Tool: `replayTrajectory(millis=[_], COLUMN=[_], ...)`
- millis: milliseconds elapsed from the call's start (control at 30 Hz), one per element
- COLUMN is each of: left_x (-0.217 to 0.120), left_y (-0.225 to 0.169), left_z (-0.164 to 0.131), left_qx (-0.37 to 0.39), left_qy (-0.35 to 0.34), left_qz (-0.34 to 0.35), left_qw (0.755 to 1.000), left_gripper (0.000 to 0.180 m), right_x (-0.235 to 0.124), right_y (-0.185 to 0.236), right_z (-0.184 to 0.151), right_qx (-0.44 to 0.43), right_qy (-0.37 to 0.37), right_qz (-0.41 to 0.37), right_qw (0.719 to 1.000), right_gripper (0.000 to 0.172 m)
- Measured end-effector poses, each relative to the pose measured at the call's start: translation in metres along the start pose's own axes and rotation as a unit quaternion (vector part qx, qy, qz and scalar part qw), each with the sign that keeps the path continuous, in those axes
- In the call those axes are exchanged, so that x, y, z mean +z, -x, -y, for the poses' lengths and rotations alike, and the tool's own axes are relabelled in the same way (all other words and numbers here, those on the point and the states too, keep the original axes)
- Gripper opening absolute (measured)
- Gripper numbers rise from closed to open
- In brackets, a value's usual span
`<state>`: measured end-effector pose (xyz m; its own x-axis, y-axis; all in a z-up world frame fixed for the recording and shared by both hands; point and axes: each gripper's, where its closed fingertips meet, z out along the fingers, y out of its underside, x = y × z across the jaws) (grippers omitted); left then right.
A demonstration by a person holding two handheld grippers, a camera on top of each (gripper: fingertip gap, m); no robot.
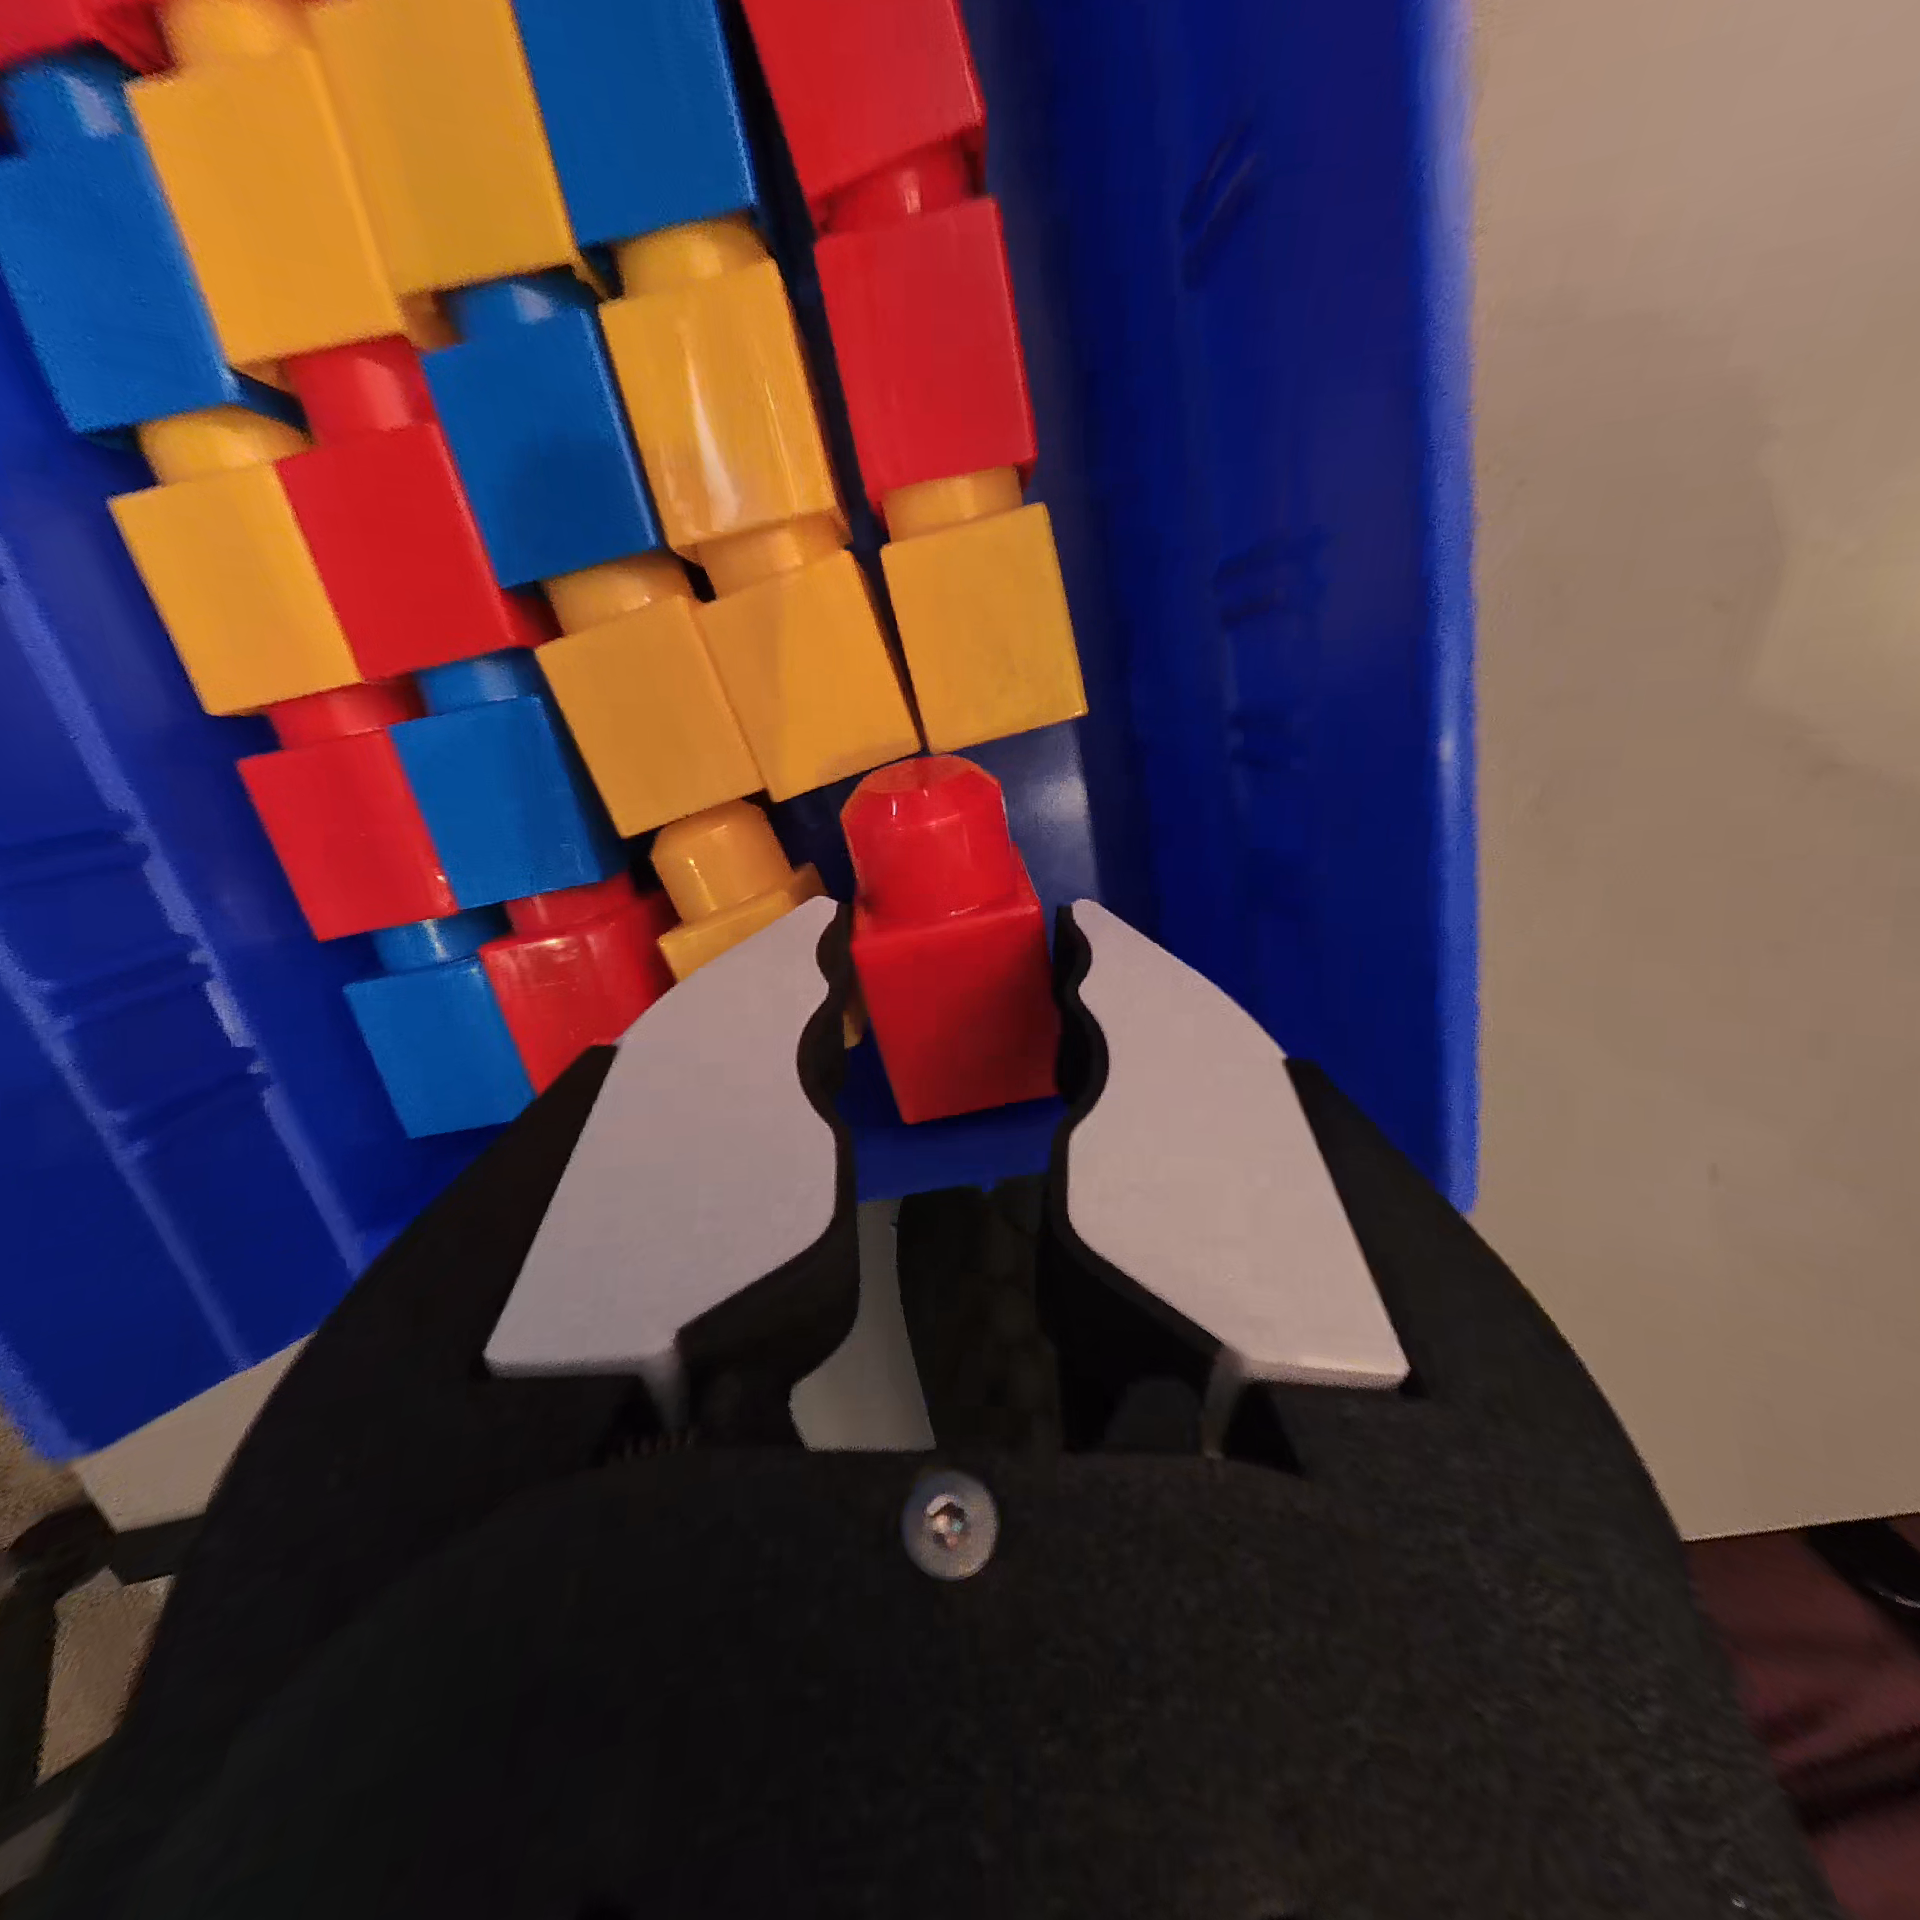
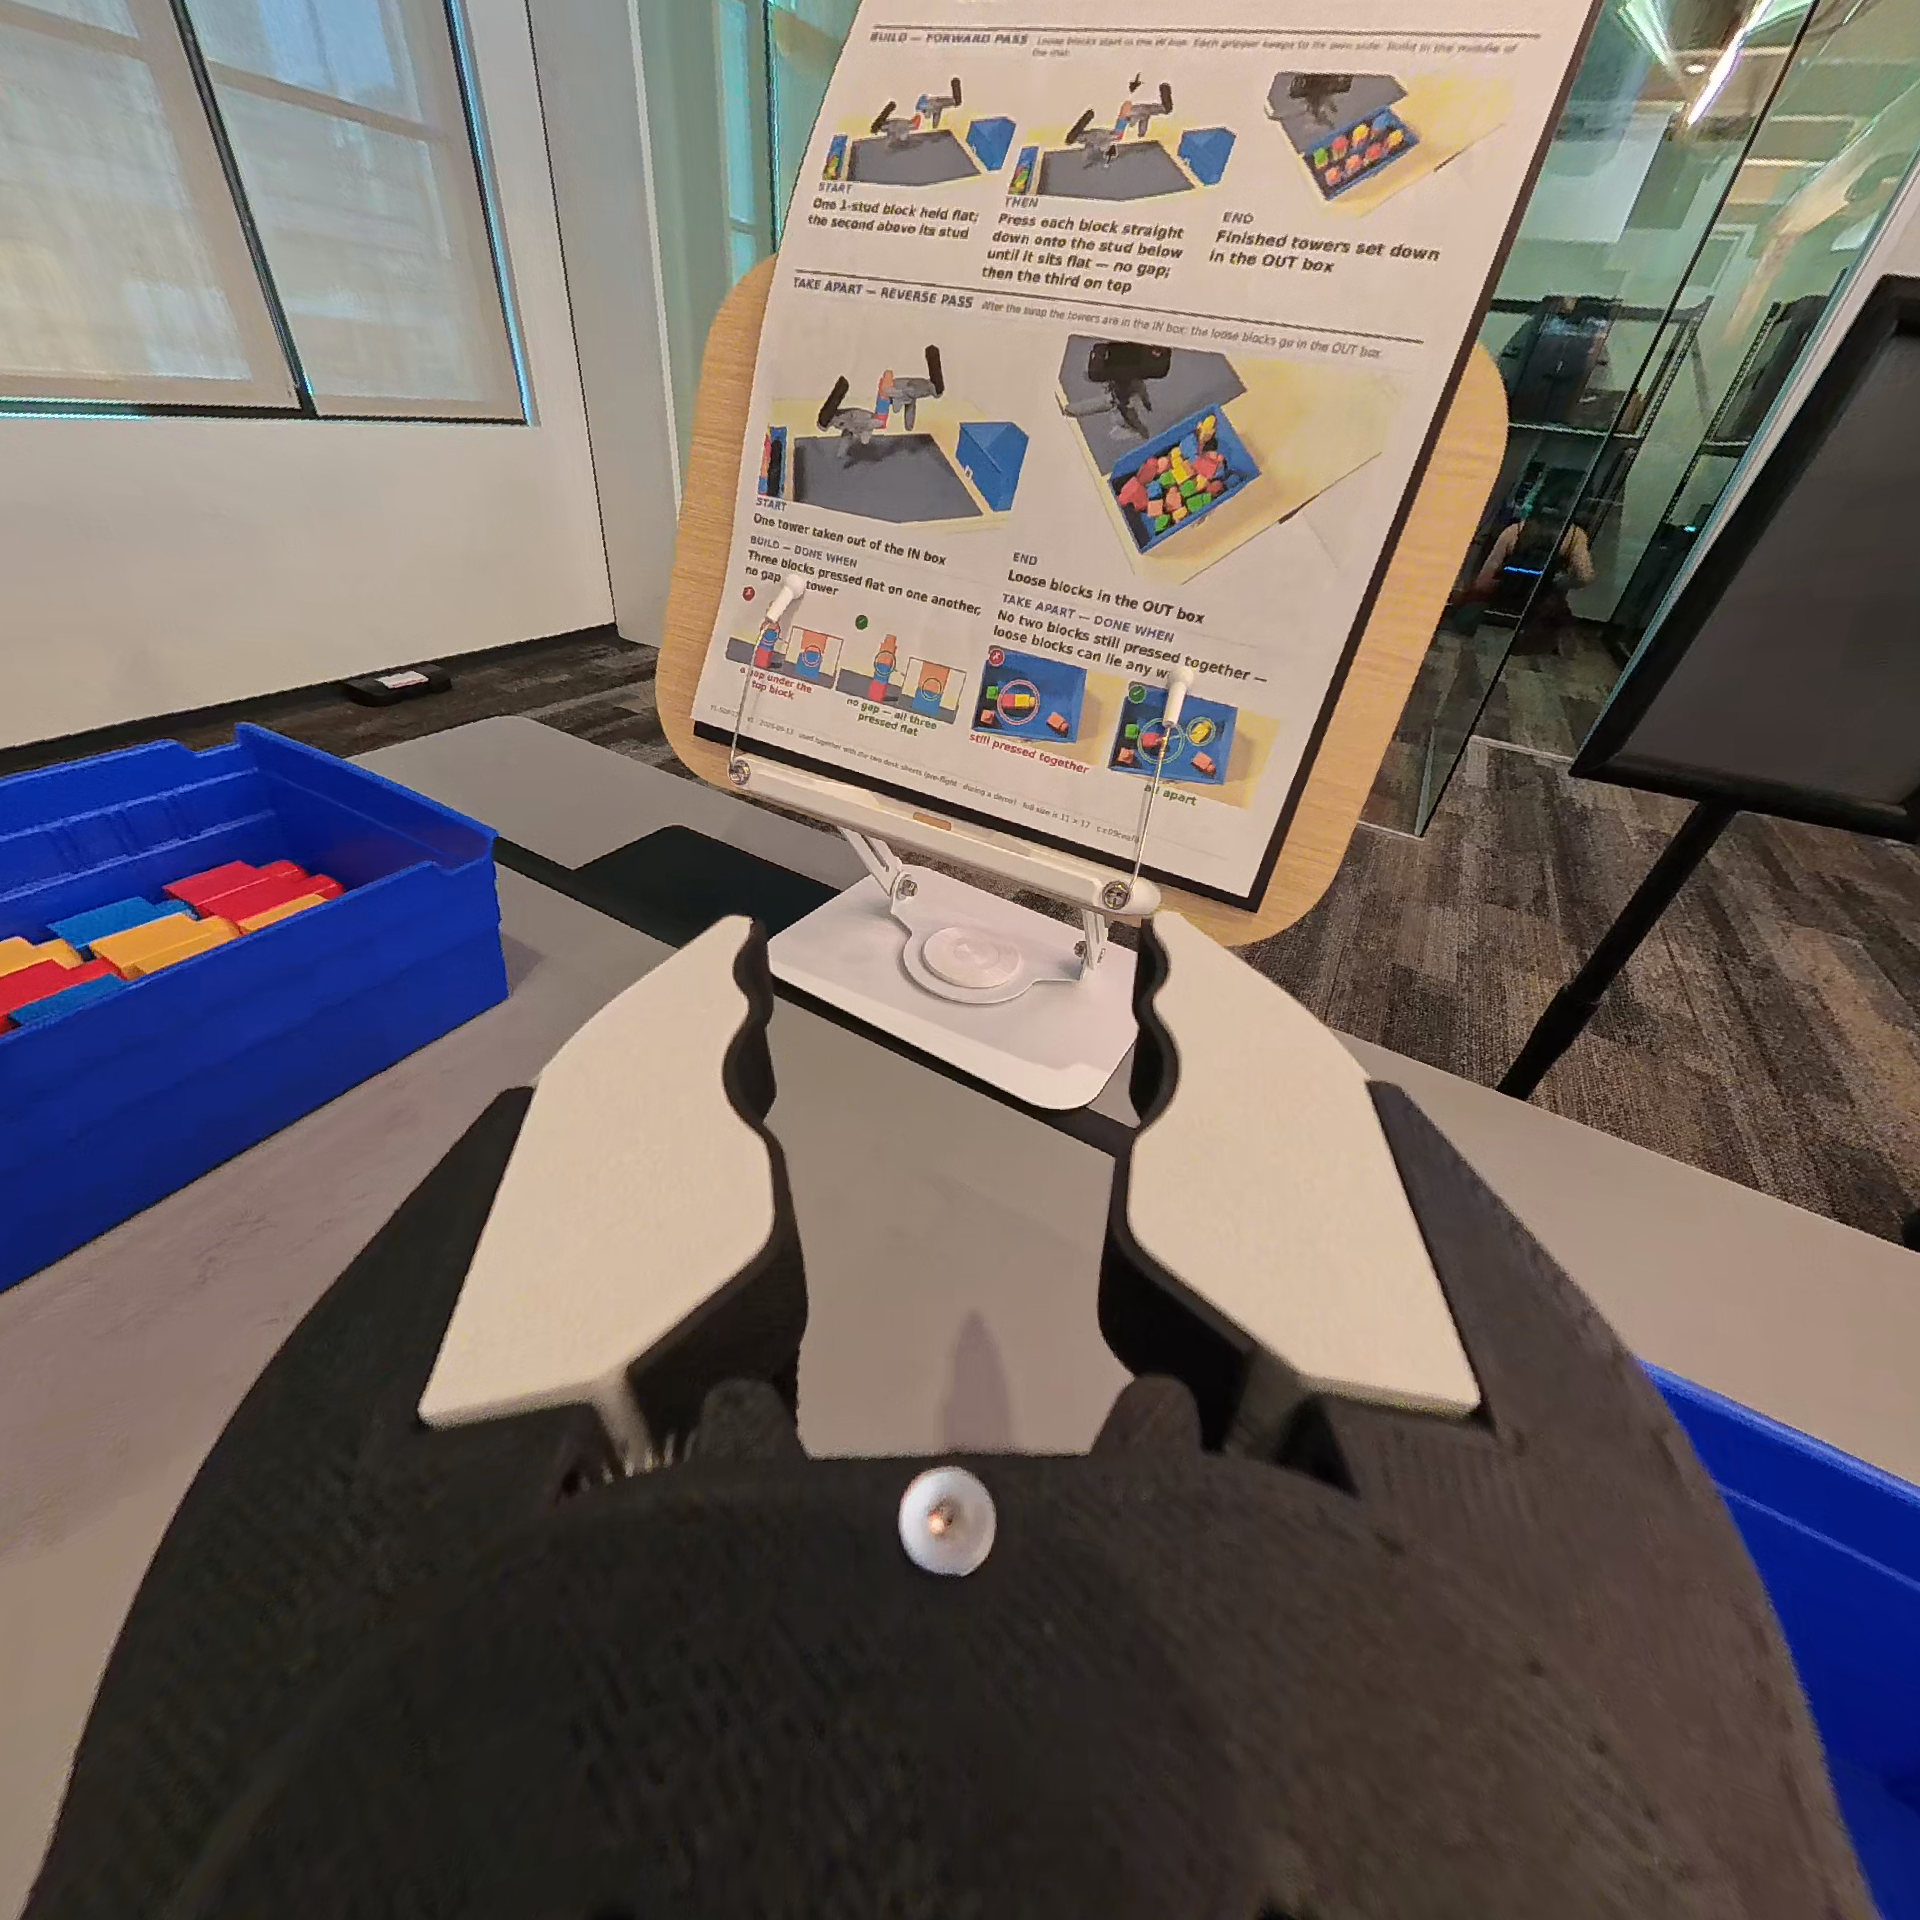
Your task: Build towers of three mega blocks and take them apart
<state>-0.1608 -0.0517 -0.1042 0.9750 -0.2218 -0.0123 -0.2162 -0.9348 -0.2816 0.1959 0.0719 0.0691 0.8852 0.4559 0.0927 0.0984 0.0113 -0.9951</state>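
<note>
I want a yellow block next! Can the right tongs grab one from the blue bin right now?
Probably not yet. The right tongs are open over bare table, aimed at the paper stand; the blue bin sits off to their left.

Left wrist view dim, warm, motion-blurred; glare on yellow block (image 1: 727, 416). Right wrist view bright with daylight from windows (image 2: 260, 208), edges bowed.

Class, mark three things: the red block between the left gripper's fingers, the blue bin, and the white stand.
red block (image 1: 951, 1013): left wrist view, its upper face.
blue bin (image 2: 249, 1023): right wrist view, outer wall.
white stand (image 2: 1049, 1049): right wrist view, base plate.
</note>
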Motion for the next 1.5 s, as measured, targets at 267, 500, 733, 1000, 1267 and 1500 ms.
replayTrajectory(millis=[267,500,733,1000,1267,1500], left_x=[-0.074,-0.084,-0.03,-0.026,-0.023,-0.035], left_y=[-0.025,-0.127,-0.213,-0.259,-0.249,-0.252], left_z=[0.031,0.054,0.094,0.14,0.173,0.171], left_qx=[0.018,0.152,0.204,0.245,0.185,0.221], left_qy=[-0.132,-0.126,-0.101,-0.246,-0.386,-0.424], left_qz=[-0.049,-0.128,-0.185,-0.242,-0.21,-0.18], left_qw=[0.99,0.972,0.956,0.906,0.879,0.86], left_gripper=[0.037,0.037,0.037,0.037,0.037,0.037], right_x=[0.001,0.0,-0.01,-0.01,0.008,0.021], right_y=[0.007,0.011,0.008,0.013,0.053,0.08], right_z=[0.0,0.002,0.009,0.003,-0.043,-0.073], right_qx=[-0.013,-0.038,-0.022,-0.026,0.067,0.098], right_qy=[0.001,0.005,0.006,0.03,0.121,0.171], right_qz=[0.009,0.007,0.028,0.064,0.167,0.187], right_qw=[1.0,0.999,0.999,0.997,0.976,0.962], right_gripper=[0.068,0.068,0.068,0.068,0.063,0.06])
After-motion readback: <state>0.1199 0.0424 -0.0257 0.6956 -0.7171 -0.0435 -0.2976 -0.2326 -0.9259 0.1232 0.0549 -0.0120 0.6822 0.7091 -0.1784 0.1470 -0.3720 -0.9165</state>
